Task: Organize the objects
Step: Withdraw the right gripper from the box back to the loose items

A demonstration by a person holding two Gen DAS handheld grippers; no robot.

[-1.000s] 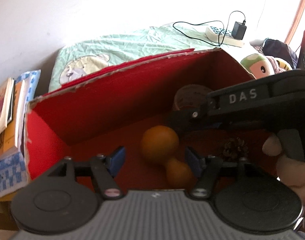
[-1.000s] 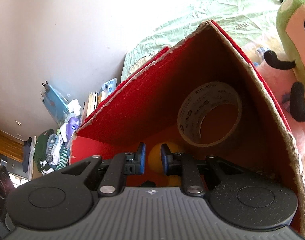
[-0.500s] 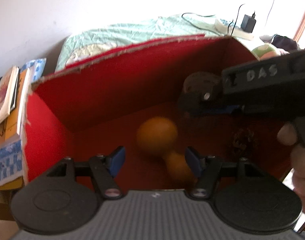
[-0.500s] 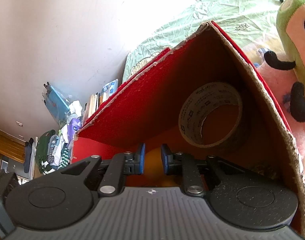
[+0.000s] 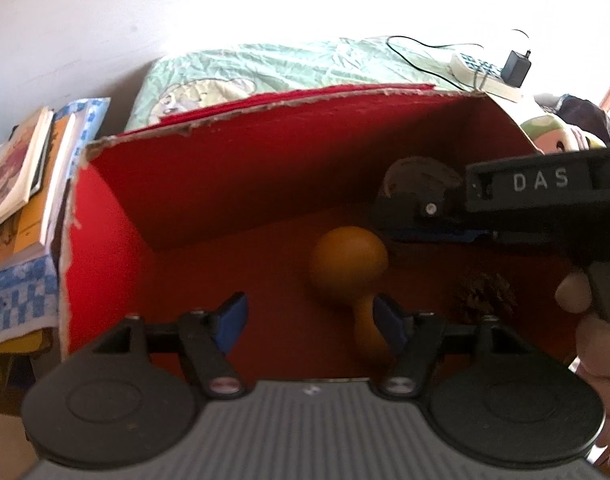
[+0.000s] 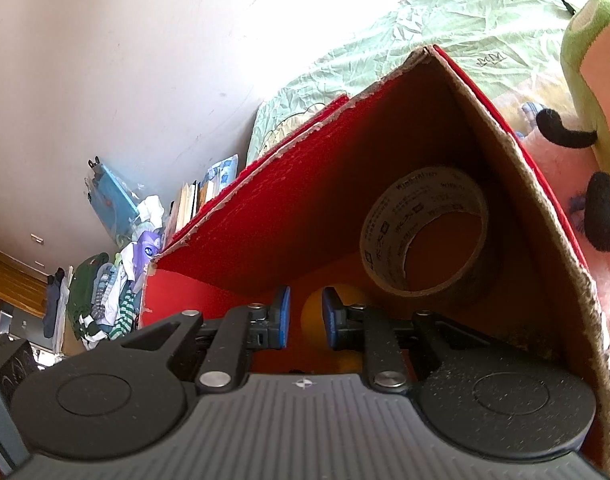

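Two grippers work at one red cardboard box [image 5: 233, 184]. Furthest left, stacked books [image 5: 21, 176] lie beside it. The left gripper [image 5: 311, 322] hangs over the box's near edge, blue pads spread wide around nothing. Past it, on the box floor, lies an orange gourd-shaped object [image 5: 349, 264], then a pinecone [image 5: 485, 292]. The right gripper [image 6: 306, 322] reaches inside, jaws narrowed with a small gap, empty. A tape roll [image 6: 425, 228] leans in the far right corner.

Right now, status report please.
Left gripper open, empty. Right gripper part open, empty. Gourd, tape, pinecone in box. Nothing blocking.
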